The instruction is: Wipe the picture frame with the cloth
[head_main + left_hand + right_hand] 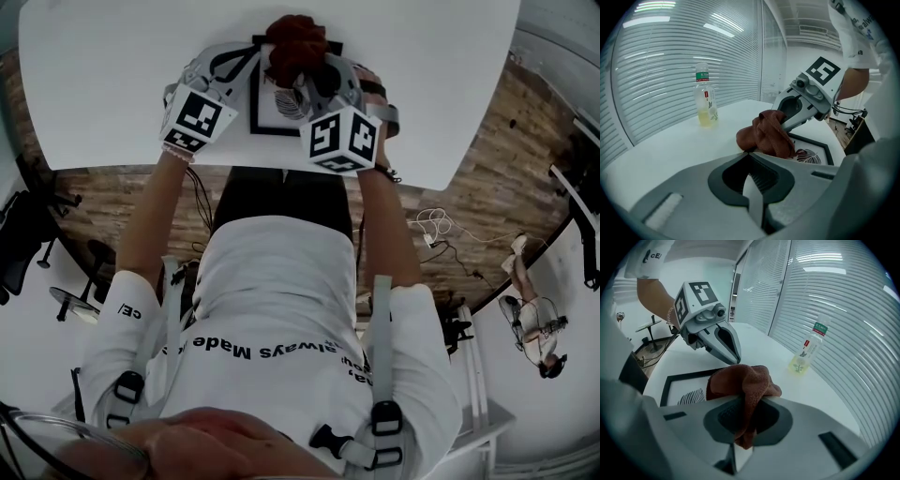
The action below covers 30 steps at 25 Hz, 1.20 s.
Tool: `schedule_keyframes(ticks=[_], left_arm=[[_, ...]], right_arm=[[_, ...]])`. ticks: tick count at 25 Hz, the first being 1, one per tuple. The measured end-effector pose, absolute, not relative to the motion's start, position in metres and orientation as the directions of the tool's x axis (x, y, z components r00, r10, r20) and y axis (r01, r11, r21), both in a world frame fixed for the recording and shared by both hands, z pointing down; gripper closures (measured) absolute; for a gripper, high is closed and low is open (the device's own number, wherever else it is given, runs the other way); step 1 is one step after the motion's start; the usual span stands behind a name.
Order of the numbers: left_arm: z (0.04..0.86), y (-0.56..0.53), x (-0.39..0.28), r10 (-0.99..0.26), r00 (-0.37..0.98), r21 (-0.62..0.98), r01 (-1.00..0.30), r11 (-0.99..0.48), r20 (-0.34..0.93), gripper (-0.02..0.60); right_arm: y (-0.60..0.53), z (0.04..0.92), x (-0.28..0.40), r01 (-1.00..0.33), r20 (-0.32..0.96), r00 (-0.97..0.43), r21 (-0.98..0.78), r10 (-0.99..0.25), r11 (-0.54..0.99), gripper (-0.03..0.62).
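Currently: the wipe looks to be at its start, with the cloth set at the far edge of the frame and most of the glass yet to be covered.
Picture frame (270,120): black-edged with a leaf-like print, lying flat on the white surface (112,84) close to its near edge, between the two grippers.
Cloth (295,42): rust-brown and bunched into a pad that rests on the frame's far edge.
Right gripper (743,401): its jaws are closed onto the cloth. A fold runs between them and the bulk sits beyond the tips, probably so that fabric rather than hard jaw meets the frame.
Left gripper (750,154): its jaws are pressed together with nothing between them. The tips point down at the frame's far left part, just beside the cloth, likely to pin the frame while the other side rubs. I cannot tell whether they touch it.
Plastic bottle (705,103): upright with pale yellow liquid, well apart from the frame on the far side of the surface, clear of the wiping path.
Risk: a light frame on a smooth surface may slide if it is not held down.
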<state>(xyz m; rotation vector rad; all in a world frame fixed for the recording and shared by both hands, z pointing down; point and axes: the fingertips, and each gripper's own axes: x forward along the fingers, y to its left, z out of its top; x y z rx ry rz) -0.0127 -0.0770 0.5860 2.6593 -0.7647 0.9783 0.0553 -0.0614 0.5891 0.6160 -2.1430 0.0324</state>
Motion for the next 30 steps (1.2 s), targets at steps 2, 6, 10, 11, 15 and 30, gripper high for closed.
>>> schedule_keyframes(ticks=[2,6,10,11,15,30], left_arm=[[0.591,-0.078,-0.013,-0.391,0.639,0.004,-0.525,-0.851,0.662,0.578],[0.599,-0.078,-0.019,-0.376,0.626,0.008,-0.521,-0.854,0.684,0.578],[0.601,-0.079,-0.018,-0.371,0.624,0.007,-0.517,-0.856,0.688,0.578],[0.601,-0.079,-0.018,-0.369,0.627,0.009,-0.514,-0.858,0.687,0.578],[0.601,-0.081,-0.021,-0.34,0.648,0.064,-0.516,-0.854,0.682,0.578],[0.603,-0.082,-0.015,-0.282,0.651,0.123,-0.503,-0.855,0.705,0.578]], right_arm=[[-0.062,0.589,0.066,-0.451,0.77,-0.476,0.202,-0.426,0.87,0.579],[-0.063,0.587,0.079,-0.473,0.774,-0.456,0.208,-0.44,0.856,0.579],[-0.061,0.589,0.093,-0.493,0.779,-0.439,0.209,-0.449,0.844,0.579],[-0.061,0.59,0.096,-0.498,0.782,-0.432,0.209,-0.45,0.842,0.579],[-0.062,0.595,0.097,-0.519,0.788,-0.419,0.201,-0.452,0.831,0.579],[-0.005,0.589,-0.035,-0.324,0.764,-0.572,0.124,-0.299,0.938,0.579]])
